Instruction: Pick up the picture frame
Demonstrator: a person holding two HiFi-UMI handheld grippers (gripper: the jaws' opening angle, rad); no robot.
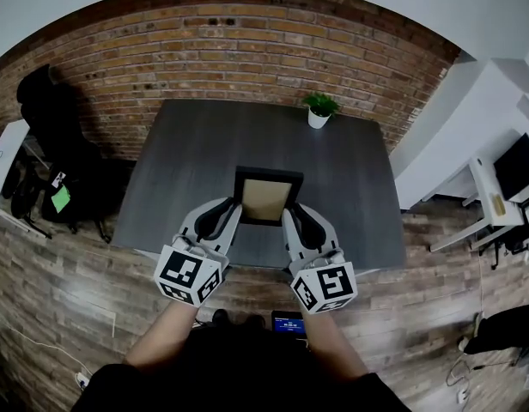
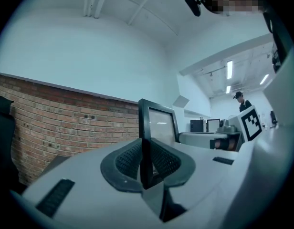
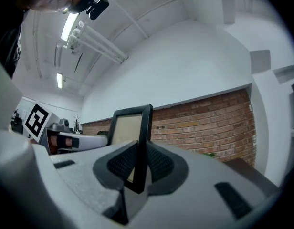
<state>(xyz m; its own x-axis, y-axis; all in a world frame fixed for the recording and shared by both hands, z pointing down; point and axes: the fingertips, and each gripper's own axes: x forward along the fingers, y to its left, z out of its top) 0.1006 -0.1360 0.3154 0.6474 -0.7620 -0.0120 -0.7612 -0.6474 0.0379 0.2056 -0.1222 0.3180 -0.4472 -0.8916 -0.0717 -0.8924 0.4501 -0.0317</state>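
Head view shows the picture frame (image 1: 266,197) upright over the near part of the dark table (image 1: 187,161). The left gripper (image 1: 233,215) pinches its left edge and the right gripper (image 1: 292,221) its right edge. Only the gripper views show the ribbed pads pressed against the black moulding. The left gripper view alone catches a distant person (image 2: 241,103).

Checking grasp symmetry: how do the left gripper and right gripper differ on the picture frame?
The left gripper clamps the left side bar of the picture frame; the right gripper clamps its right one. The left gripper angles in from the left, the right gripper from the right. Shared: both are shut on the black edge, a pad on each face.
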